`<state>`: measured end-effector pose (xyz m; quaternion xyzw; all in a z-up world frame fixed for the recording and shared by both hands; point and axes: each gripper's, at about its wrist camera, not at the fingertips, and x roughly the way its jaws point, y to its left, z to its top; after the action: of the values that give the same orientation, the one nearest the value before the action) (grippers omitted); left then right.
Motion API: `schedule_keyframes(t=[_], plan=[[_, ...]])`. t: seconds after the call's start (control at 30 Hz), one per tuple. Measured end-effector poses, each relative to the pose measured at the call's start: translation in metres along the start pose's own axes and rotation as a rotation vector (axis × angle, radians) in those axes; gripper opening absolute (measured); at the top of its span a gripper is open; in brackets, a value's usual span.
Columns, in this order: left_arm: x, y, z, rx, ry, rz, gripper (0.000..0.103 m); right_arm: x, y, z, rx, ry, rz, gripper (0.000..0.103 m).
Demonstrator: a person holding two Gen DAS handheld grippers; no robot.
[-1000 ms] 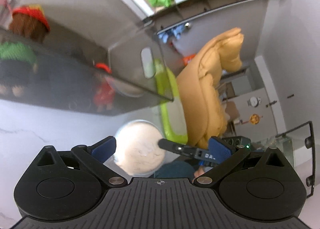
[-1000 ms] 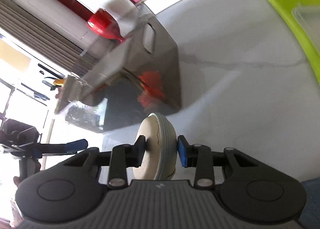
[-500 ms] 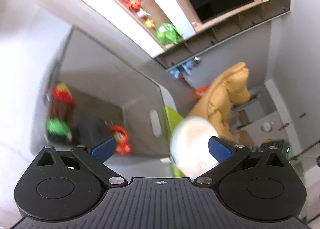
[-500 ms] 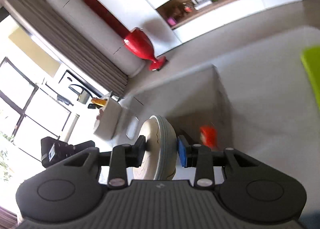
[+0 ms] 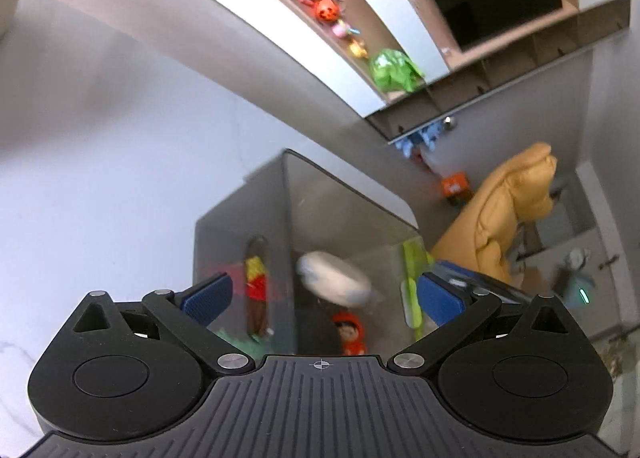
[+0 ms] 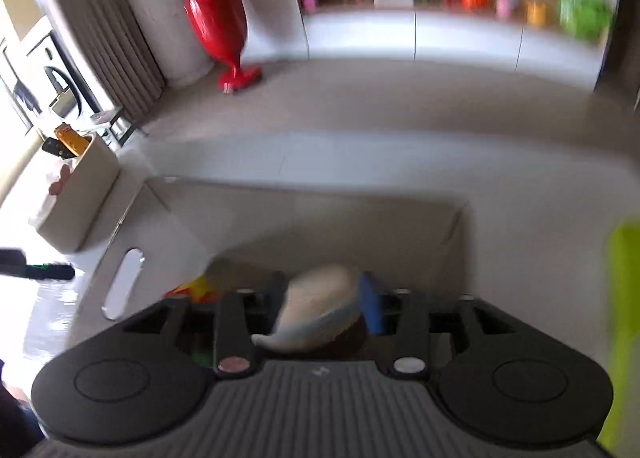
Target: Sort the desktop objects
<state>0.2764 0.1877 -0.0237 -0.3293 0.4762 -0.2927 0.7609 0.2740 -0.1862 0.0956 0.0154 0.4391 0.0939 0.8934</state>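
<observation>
My right gripper [image 6: 322,304] sits just above the open top of the translucent grey plastic storage bin [image 6: 280,213], its jaws set narrow around one cream-white round disc-shaped object [image 6: 316,314]. The picture is blurred, so I cannot tell whether the blue pads actually press on it or have let go. From the left wrist view that same pale disc [image 5: 334,276] shows as a smeared shape inside the bin [image 5: 344,209], which stands on the white marble-look desk [image 5: 100,161].

My left gripper [image 5: 322,294] is spread wide with nothing between its two blue pads, hanging above the near edge of the bin.

I count three items in the bin: the disc, one small doll in a red hood [image 5: 350,332] at the bottom, and one knitted figure in red, yellow and brown [image 5: 256,294] against the left wall. One lime-green tray [image 5: 412,282] lies just beyond the bin's right wall.
</observation>
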Motion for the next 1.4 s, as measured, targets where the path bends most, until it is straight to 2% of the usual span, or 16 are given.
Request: schedule_keyframes(t=[0.07, 0.1, 0.17, 0.3, 0.43, 0.5, 0.53, 0.57, 0.63, 0.7, 0.83, 1.03, 1.17, 1.27, 1.37, 1.4], plan=[[0.010, 0.008, 0.001, -0.023, 0.022, -0.017, 0.103, -0.026, -0.005, -0.012, -0.038, -0.125, -0.081, 0.083], [0.016, 0.010, 0.001, -0.029, 0.035, -0.025, 0.103, -0.036, -0.011, -0.019, -0.048, -0.170, -0.128, 0.083], [0.027, 0.013, 0.000, -0.033, 0.050, -0.040, 0.103, -0.042, -0.032, -0.033, -0.026, -0.179, -0.146, 0.082], [0.049, 0.016, -0.001, -0.078, 0.076, -0.053, 0.103, -0.021, -0.073, -0.057, 0.147, -0.068, -0.015, 0.065], [0.064, 0.016, -0.002, -0.109, 0.096, -0.124, 0.103, 0.002, -0.098, -0.079, 0.258, -0.003, 0.105, 0.063], [0.068, 0.016, -0.001, -0.137, 0.093, -0.139, 0.103, 0.014, -0.105, -0.085, 0.299, 0.021, 0.179, 0.055], [0.070, 0.016, 0.000, -0.141, 0.095, -0.139, 0.103, 0.018, -0.110, -0.085, 0.316, 0.031, 0.213, 0.055], [0.073, 0.016, 0.001, -0.147, 0.098, -0.144, 0.103, 0.022, -0.114, -0.086, 0.334, 0.039, 0.244, 0.051], [0.074, 0.019, -0.002, -0.175, 0.078, -0.149, 0.102, 0.027, -0.115, -0.088, 0.341, 0.049, 0.270, 0.036], [0.073, 0.015, -0.008, -0.157, 0.055, -0.122, 0.098, 0.024, -0.110, -0.088, 0.291, 0.044, 0.236, 0.028], [0.066, -0.007, -0.037, -0.062, 0.047, -0.009, 0.098, 0.010, -0.090, -0.092, 0.195, 0.048, 0.150, 0.022], [0.043, -0.029, -0.101, -0.005, 0.052, 0.057, 0.098, -0.038, -0.068, -0.132, 0.168, 0.044, 0.162, 0.013], [0.034, -0.038, -0.134, 0.028, 0.043, 0.072, 0.098, -0.068, -0.052, -0.161, 0.146, 0.043, 0.122, 0.013], [0.032, -0.043, -0.143, 0.029, 0.048, 0.091, 0.098, -0.079, -0.040, -0.172, 0.111, 0.032, 0.073, 0.014], [0.018, -0.052, -0.142, 0.053, 0.008, 0.243, 0.100, -0.097, -0.044, -0.175, 0.134, 0.009, -0.020, 0.050], [0.011, -0.057, -0.142, 0.070, -0.015, 0.312, 0.102, -0.108, -0.046, -0.174, 0.149, -0.031, -0.042, 0.055]])
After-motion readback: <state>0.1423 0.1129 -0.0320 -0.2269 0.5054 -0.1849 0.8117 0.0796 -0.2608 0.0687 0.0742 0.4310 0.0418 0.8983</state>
